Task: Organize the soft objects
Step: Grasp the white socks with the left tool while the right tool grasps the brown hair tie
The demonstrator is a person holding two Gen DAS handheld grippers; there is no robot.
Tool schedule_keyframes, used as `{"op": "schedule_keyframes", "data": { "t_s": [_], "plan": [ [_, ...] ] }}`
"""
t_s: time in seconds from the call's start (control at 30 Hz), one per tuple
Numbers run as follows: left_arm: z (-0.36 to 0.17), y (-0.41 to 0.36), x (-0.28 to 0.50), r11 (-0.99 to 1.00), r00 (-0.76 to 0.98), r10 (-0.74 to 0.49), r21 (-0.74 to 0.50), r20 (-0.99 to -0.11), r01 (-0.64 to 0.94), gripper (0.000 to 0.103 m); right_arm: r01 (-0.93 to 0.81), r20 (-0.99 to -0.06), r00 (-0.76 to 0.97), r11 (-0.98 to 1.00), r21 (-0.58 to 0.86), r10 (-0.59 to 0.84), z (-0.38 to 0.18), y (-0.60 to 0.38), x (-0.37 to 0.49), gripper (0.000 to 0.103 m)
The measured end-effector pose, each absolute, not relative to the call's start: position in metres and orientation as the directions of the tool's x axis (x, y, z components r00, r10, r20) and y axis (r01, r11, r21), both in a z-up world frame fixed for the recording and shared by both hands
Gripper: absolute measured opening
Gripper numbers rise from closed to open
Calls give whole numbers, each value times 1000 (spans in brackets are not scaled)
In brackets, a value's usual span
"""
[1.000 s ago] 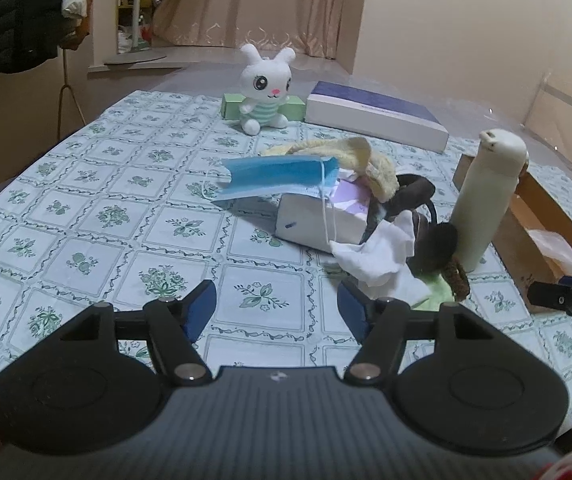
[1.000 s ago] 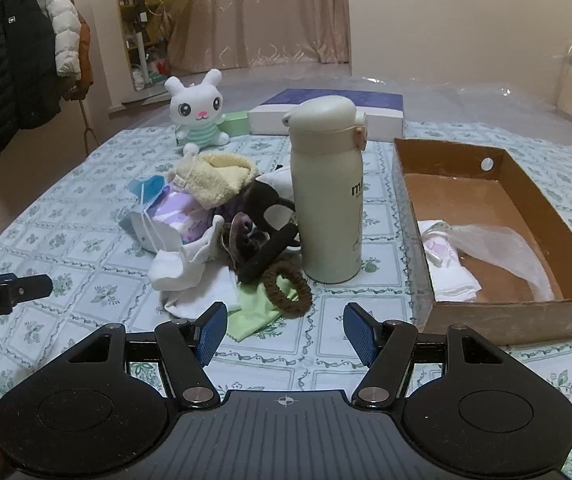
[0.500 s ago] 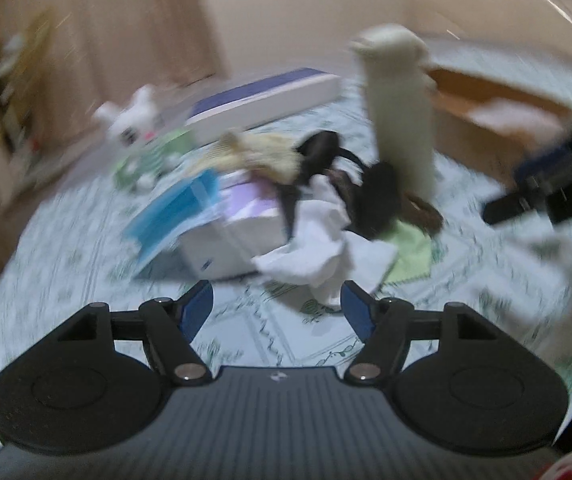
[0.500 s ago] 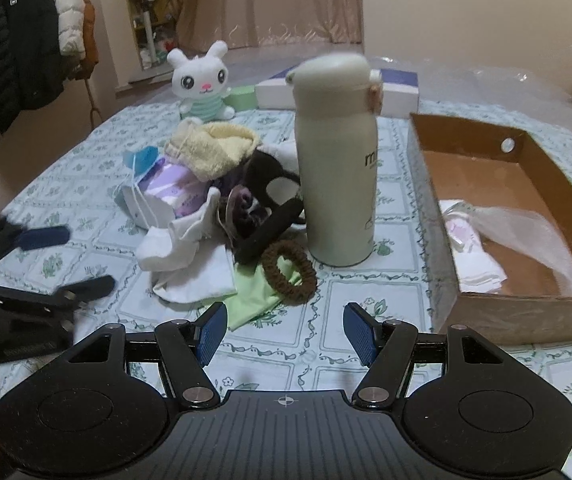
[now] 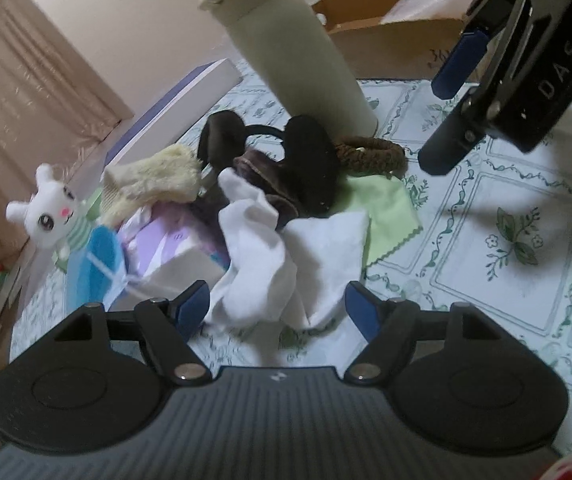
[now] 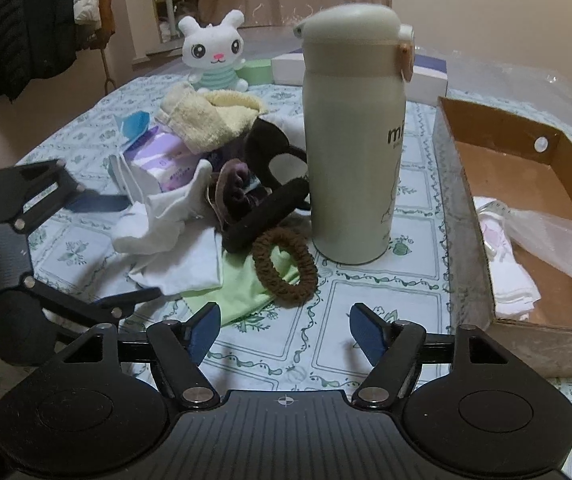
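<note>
Left gripper (image 5: 276,306) fingers spread wide around crumpled white sock (image 5: 258,264), nothing pinched. Sock lies at pile's near edge on table (image 6: 374,300), long axis toward flask (image 6: 352,136). Right gripper (image 6: 284,330) spread, empty.

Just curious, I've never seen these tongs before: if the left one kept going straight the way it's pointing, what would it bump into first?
Most likely the crumpled white sock: it lies right between the open left tongs, in front of the dark earmuffs. Depth is hard to judge.
</note>
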State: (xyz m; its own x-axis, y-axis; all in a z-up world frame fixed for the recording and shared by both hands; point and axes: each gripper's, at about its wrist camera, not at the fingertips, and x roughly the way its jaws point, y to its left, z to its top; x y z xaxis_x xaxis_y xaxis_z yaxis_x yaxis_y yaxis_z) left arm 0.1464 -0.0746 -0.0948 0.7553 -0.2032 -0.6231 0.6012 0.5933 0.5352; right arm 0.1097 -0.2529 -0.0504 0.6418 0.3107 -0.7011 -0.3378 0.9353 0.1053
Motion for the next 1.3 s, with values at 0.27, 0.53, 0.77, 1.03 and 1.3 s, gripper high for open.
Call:
{"op": "schedule_keyframes", "data": {
  "t_s": [0.27,0.53,0.77,1.03,1.3],
  "plan": [
    [-100,-86,162,518,741,-198,574,-642,635,35,-327,-710,631,937,122,313,-58,-257,115,72],
    [-90,-78,160,628,724,-198,482,-661,611,17,-340,-695,636,931,137,334,-56,-254,121,72],
    [-64,-33,153,872,673,-286,107,-682,478,16,-362,-685,637,922,138,353,-57,-245,127,72],
    [-50,4,134,939,678,-302,-87,-670,331,15,-343,-673,649,926,156,354,-61,-243,147,71],
    [-47,13,131,945,679,-306,-128,-667,301,15,-333,-685,624,921,202,376,-70,-246,163,50]
  ]
}}
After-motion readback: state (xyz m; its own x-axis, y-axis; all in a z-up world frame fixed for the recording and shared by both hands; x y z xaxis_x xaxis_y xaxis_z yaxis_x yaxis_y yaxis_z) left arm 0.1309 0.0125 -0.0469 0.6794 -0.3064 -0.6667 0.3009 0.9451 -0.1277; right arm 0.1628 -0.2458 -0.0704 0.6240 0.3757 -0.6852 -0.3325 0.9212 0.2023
